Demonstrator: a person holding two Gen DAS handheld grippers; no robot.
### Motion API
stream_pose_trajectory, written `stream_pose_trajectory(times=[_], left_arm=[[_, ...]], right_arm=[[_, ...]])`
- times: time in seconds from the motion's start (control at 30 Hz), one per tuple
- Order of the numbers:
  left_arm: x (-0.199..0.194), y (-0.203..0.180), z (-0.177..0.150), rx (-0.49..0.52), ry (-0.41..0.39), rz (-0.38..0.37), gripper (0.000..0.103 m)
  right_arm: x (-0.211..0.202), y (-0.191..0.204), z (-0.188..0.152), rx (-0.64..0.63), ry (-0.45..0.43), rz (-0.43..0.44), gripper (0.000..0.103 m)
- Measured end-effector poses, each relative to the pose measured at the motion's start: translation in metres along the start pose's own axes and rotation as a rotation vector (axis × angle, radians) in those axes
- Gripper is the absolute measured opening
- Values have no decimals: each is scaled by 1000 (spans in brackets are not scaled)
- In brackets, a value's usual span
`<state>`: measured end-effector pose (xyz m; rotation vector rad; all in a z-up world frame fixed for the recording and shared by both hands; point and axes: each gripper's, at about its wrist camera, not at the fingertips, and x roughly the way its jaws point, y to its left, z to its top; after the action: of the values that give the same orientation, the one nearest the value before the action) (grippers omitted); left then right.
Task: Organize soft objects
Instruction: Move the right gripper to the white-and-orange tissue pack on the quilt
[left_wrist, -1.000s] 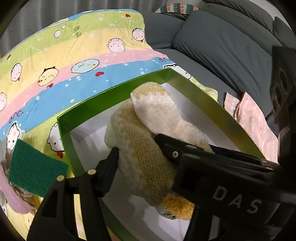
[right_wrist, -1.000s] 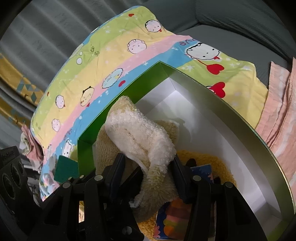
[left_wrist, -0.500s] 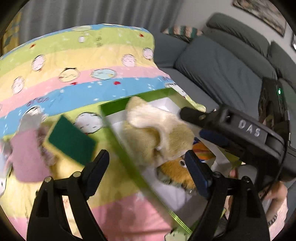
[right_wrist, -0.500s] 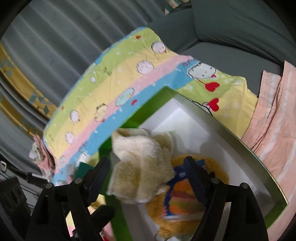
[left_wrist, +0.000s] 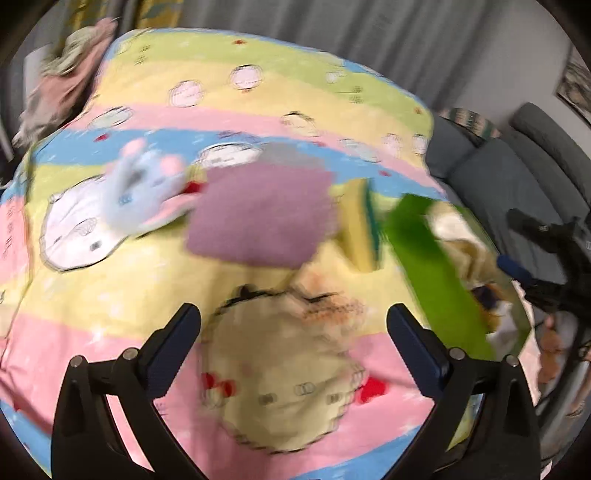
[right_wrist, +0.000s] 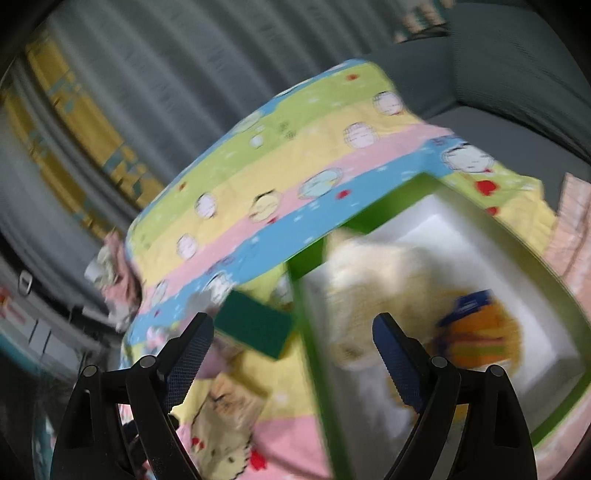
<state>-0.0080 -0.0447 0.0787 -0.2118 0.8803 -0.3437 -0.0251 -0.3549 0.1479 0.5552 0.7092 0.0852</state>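
Both grippers have let go now. A second ago they were pinching the cream fluffy towel (right_wrist: 369, 273) over the green box (right_wrist: 314, 332); now the left hand-held gripper (left_wrist: 293, 325) is spread wide and empty, swung away so the box (left_wrist: 432, 273) sits off to its right. Ahead of it on the cartoon blanket (left_wrist: 110, 295) there's a purple cloth (left_wrist: 262, 214), a light blue plush (left_wrist: 140, 188) to the left, and a yellow-green sponge (left_wrist: 360, 225) just right of the cloth. The right hand-held gripper (right_wrist: 293, 343) is also released and pulled back; the towel lies inside the box on the orange plush (right_wrist: 480, 339). Everything's blurry.
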Motion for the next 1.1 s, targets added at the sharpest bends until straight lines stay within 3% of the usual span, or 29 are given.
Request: stream_pose_trajectory(times=[0.17,0.3,0.43,0.9,1.1], left_arm=[[-4,41,-16,-54,-14,51,101],[-8,69,-26,-148,-9,58,100],[-13,80,-25,-146,-10,81,100],[-21,91,-27,-147,-33,135,100],[-21,89,-28,-146,-26,126,100]], right_arm=[[32,40,-21,-110,127,75,89],[78,72,-53,-247,274,14,89],[112,84,-74,-295,344,-21,89],[136,106,-104,-499,336,-120,80],[137,103,-101,-495,326,-112,80]])
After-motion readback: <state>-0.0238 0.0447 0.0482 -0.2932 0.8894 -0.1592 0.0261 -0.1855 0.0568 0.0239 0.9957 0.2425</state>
